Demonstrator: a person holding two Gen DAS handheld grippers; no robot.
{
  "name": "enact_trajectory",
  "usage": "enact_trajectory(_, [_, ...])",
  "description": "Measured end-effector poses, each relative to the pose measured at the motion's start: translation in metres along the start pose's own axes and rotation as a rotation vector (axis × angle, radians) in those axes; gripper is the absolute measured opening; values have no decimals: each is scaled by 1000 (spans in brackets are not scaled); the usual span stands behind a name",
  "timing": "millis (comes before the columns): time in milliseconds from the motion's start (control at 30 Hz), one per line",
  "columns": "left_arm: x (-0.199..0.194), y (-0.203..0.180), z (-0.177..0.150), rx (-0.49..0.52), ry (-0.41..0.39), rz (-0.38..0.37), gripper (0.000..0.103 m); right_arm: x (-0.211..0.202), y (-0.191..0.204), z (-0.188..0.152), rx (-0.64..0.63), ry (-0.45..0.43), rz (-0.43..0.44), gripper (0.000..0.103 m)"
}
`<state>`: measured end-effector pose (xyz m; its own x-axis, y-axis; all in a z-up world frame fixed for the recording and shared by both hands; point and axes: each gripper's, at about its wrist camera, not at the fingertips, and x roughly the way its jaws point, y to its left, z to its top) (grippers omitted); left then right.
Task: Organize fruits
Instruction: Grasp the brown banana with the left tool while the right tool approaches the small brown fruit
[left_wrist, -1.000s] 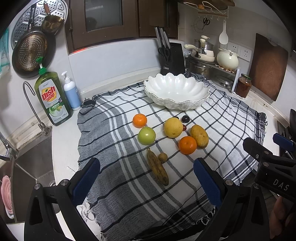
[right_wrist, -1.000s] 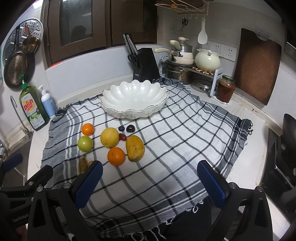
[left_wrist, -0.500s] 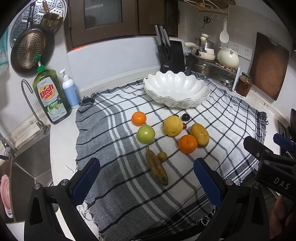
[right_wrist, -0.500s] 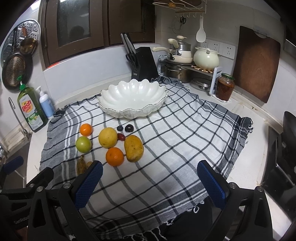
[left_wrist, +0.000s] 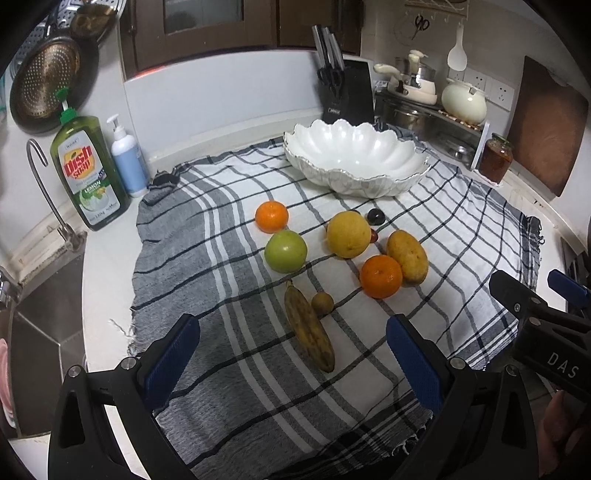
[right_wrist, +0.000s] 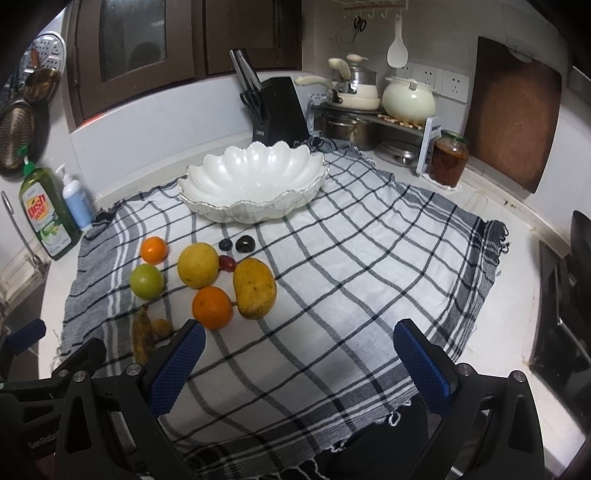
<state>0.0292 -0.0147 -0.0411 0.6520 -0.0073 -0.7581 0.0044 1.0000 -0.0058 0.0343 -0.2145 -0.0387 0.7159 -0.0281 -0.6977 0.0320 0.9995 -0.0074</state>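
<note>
Fruit lies on a checked cloth (left_wrist: 229, 369) in front of a white scalloped bowl (left_wrist: 354, 158) (right_wrist: 255, 181), which holds nothing. Nearest my open left gripper (left_wrist: 295, 358) are a spotted banana (left_wrist: 308, 328) and a small brown fruit (left_wrist: 322, 302). Beyond lie a green apple (left_wrist: 285, 251), two oranges (left_wrist: 271, 216) (left_wrist: 380, 276), a yellow round fruit (left_wrist: 348, 234), a mango (left_wrist: 407, 256) and small dark fruits (left_wrist: 375, 216). My right gripper (right_wrist: 299, 362) is open over bare cloth, with the orange (right_wrist: 212, 307) and mango (right_wrist: 255, 288) just ahead on its left.
A sink (left_wrist: 33, 332) with a tap lies at the left, beside a dish soap bottle (left_wrist: 88, 173) and a pump bottle (left_wrist: 125, 158). A knife block (left_wrist: 345, 92), pots, a jar (right_wrist: 448, 160) and a cutting board (right_wrist: 513, 114) line the back. A stove edge (right_wrist: 569, 314) is at the right.
Both grippers have shifted slightly, so the fruit sits a little differently in each view. Nothing on the cloth has been touched or moved.
</note>
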Motion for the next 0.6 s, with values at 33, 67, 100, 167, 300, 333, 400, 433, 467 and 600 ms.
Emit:
enact_trajectory(33, [4, 0, 0, -6, 5, 3, 102, 3, 0, -1, 1, 3, 2, 103])
enact_trajectory(67, [8, 0, 0, -11, 7, 3, 102, 9, 0, -1, 1, 10, 3, 103])
enact_trajectory(100, [10, 0, 0, -17, 8, 3, 101, 12, 0, -2, 1, 14, 4, 103])
enact_trajectory(167, [16, 0, 1, -32, 8, 8, 97, 19, 0, -3, -2, 23, 7, 103])
enact_trajectory(300, [29, 0, 1, -67, 16, 23, 94, 30, 2, -2, -15, 26, 18, 103])
enact_trajectory(333, [32, 0, 1, -74, 17, 27, 94, 31, 1, -1, -17, 24, 21, 103])
enact_trajectory(400, [37, -2, 0, -81, 22, 37, 93, 35, 1, 0, -22, 17, 27, 103])
enact_trajectory(433, [41, -2, -1, -85, 28, 40, 93, 36, 2, 0, -25, 14, 31, 103])
enact_trajectory(467, [44, -3, -1, -87, 35, 41, 93, 38, 2, 1, -26, 12, 34, 103])
enact_trajectory(600, [57, -8, -6, -87, 72, 49, 85, 44, 2, 1, -31, 6, 40, 103])
